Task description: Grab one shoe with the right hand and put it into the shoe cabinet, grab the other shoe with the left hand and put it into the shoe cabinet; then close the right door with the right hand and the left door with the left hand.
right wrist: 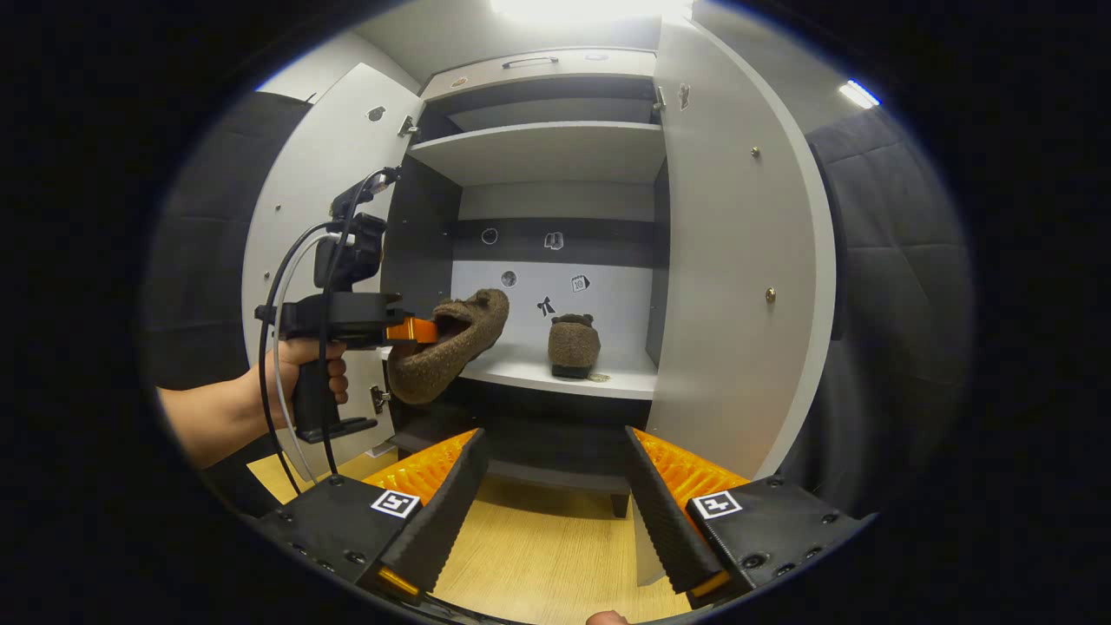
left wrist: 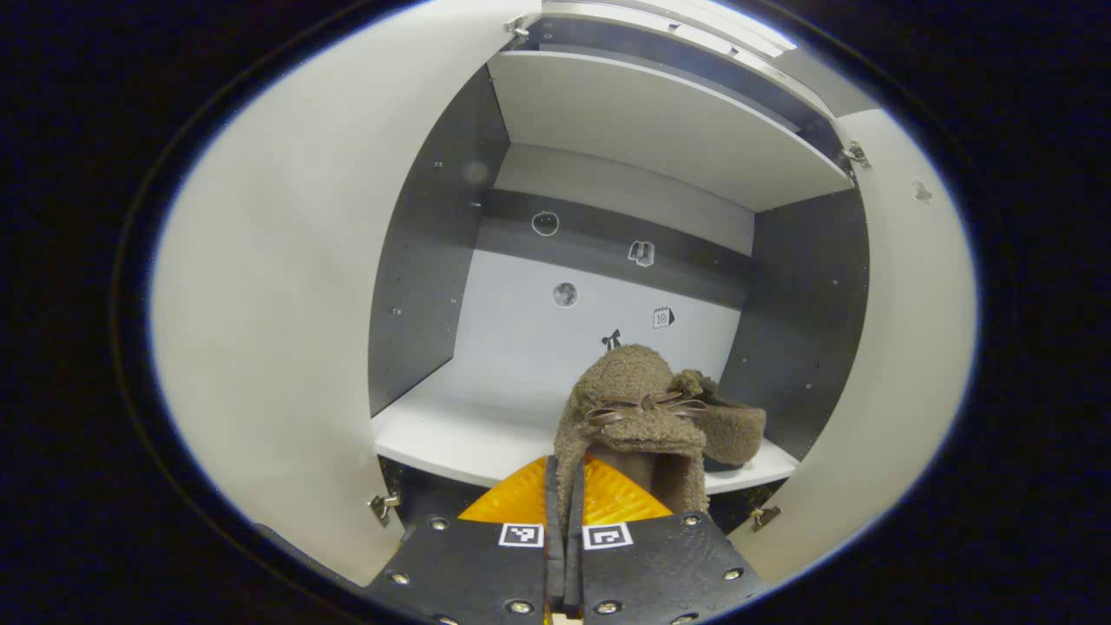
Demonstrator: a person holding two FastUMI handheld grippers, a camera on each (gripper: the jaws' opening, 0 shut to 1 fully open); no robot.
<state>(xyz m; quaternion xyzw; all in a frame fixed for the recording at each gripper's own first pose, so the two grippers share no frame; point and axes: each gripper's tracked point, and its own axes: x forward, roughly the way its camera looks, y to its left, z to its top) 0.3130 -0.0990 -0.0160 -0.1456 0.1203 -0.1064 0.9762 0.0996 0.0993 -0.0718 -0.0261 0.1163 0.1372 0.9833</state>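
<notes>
The left tool [right wrist: 417, 331] pinches the fuzzy slipper [right wrist: 447, 347] by its soft collar (light, floppy, it sags), while the right tool [right wrist: 555, 512] gapes empty.

A white shelf [right wrist: 529, 371] spans the open shoe cabinet [right wrist: 555, 95]. One fuzzy brown shoe [right wrist: 574, 345] rests directly on it, toward the right side. A wooden floor [right wrist: 555, 547] lies below.

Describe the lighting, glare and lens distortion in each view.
Left gripper view: even, soft light; fisheye bows the cabinet doors outward; the held shoe, close to the lens, stays fairly sharp. Right gripper view: a ceiling light blows out at the top, a second lamp glares at upper right, and the booth walls fall dark.
</notes>
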